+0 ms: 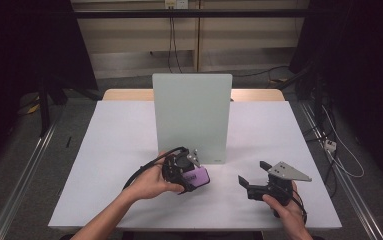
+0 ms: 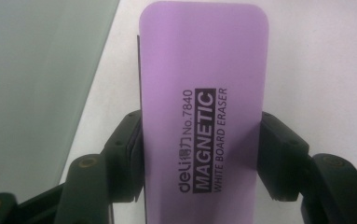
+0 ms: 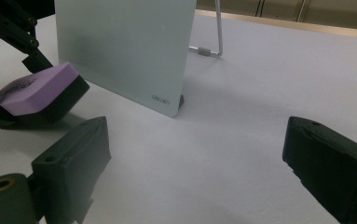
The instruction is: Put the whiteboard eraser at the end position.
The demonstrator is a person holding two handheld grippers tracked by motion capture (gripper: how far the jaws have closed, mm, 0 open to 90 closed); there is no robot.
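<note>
1. Two tools: left tool [image 1: 193, 172] clamped on purple eraser [image 2: 203, 116], held just above the tabletop [image 1: 119, 150], near the standing whiteboard [image 1: 191, 115].
2. Right tool [image 1: 253, 174] jaws wide apart, w/ nothing between.

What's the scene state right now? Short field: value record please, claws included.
surface: white table
board: pale green whiteboard standing upright on a wire stand, mid-table
eraser: purple magnetic whiteboard eraser, black underside, in front of the board's lower edge
left claw: shut on eraser, jaws on its two long sides
right claw: open, nothing between jaws, low over table to the right of the board
</note>
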